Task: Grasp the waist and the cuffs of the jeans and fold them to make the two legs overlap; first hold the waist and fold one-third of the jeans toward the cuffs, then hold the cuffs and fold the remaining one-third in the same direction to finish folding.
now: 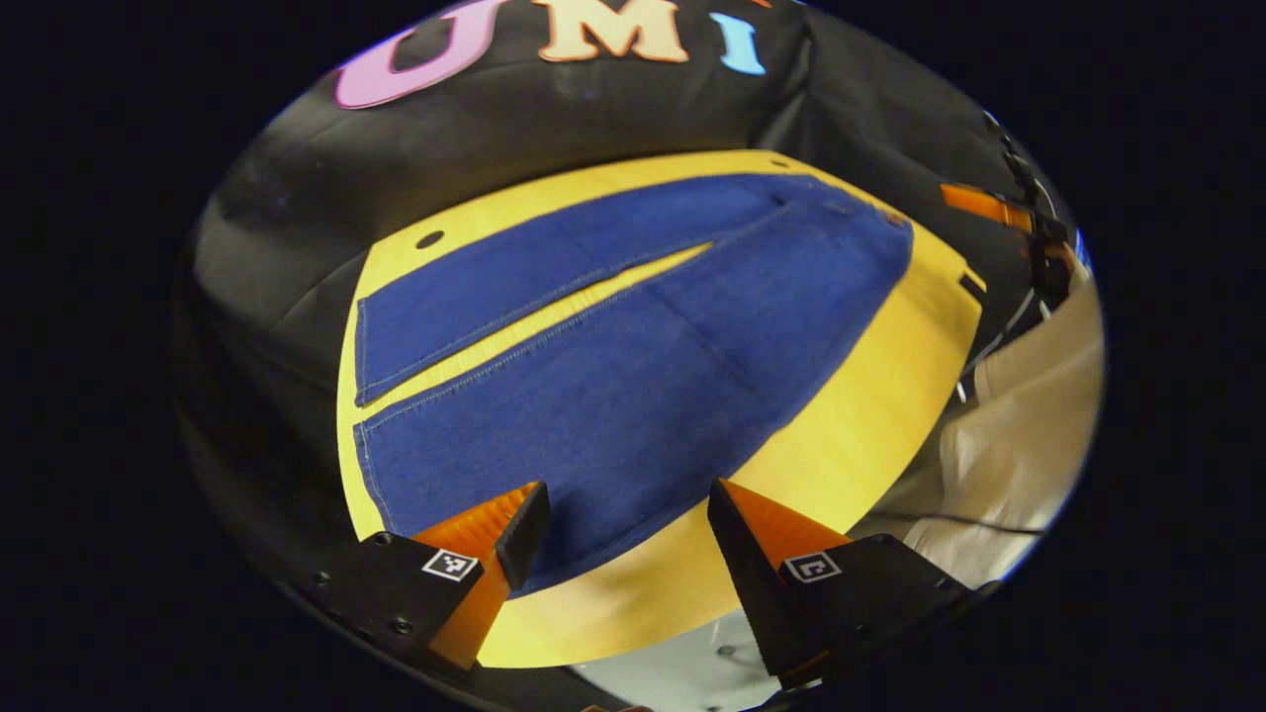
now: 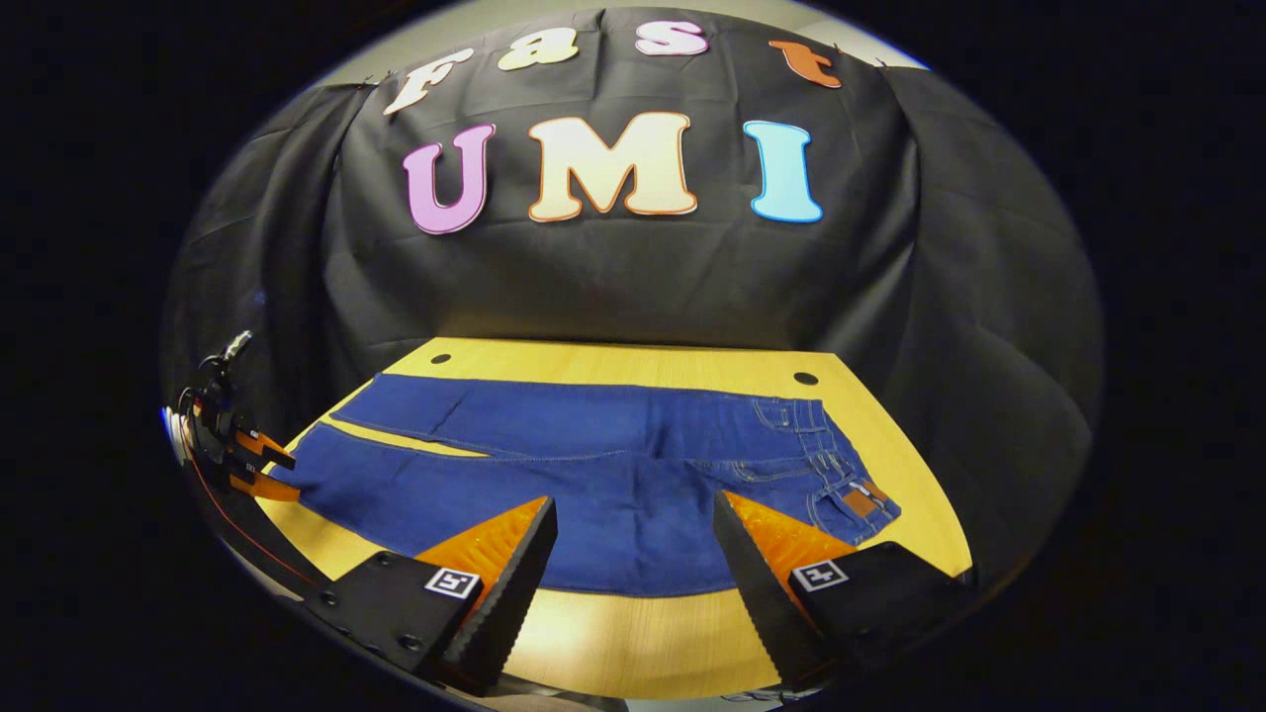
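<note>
Left gripper [image 1: 628, 524] agape over jeans [image 1: 633, 366]; waist patch [image 2: 859, 501] seemingly leather, unreadable.

This is a staged recording booth, not a lived-in room. Black cloth [image 2: 633, 277] hangs in folds as a backdrop from 9 o'clock through 12 to 3 o'clock around a yellow wooden table [image 2: 633, 361], and the table has round cable holes [image 2: 805, 378] near its far corners, like an office desk. In the left gripper view, cables [image 1: 999, 341] trail off the table's edge at 3 o'clock, near a person's pale sleeve [image 1: 1029, 435].
</note>
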A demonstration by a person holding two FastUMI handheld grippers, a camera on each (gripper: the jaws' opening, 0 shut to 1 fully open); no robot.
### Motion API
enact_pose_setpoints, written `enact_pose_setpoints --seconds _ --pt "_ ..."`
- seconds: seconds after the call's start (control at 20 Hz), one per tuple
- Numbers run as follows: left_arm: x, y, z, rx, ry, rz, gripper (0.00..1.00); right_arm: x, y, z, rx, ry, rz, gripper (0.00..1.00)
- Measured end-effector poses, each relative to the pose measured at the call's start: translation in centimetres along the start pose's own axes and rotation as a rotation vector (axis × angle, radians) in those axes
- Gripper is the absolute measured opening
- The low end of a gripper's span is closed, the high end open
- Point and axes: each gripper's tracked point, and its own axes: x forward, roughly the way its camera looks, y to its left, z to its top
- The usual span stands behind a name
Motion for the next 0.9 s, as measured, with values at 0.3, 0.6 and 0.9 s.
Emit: enact_pose_setpoints --seconds 0.3,0.6,0.9 --pt "0.1 1.1 -3.9 0.162 0.155 -0.068 0.95 -0.4 0.5 -2.1 0.013 0.072 -0.009 0.98" --pt "0.8 1.5 -5.5 0.186 0.215 -0.085 0.92 -0.3 1.1 -2.4 0.012 0.091 0.008 0.96" --pt "1.3 1.2 -5.8 0.185 0.275 -0.121 0.88 -0.3 0.9 -3.1 0.020 0.102 0.017 0.99"
